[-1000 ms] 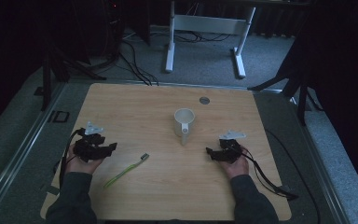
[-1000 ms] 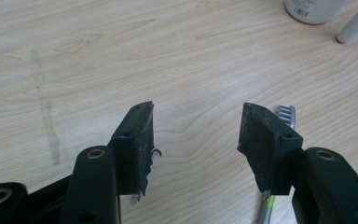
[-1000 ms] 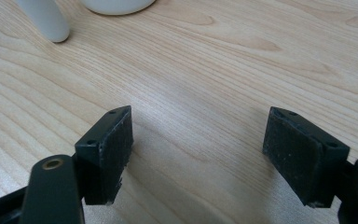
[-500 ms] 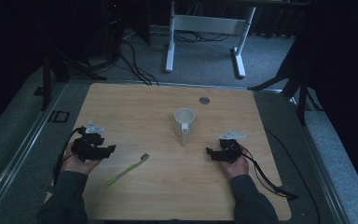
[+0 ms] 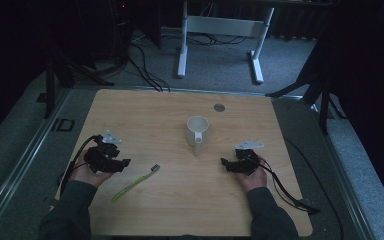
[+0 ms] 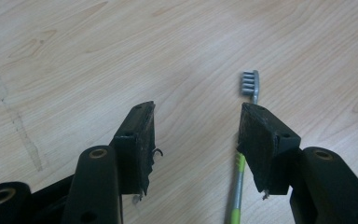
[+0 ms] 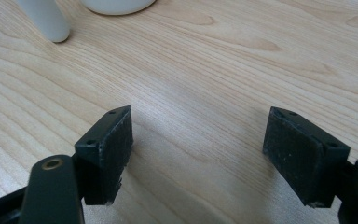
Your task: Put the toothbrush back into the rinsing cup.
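The left gripper has drifted slightly toward the table's near left corner, the hand and forearm going with it, so the sleeve now reaches a bit less far up the board in the high view. Its jaws have just been closing a touch, though they stand wide apart with nothing pressed between them; in the left gripper view the toothbrush lies on the wood under the right-hand jaw, its grey bristle head poking out beyond the tip and its green handle running back beneath it.
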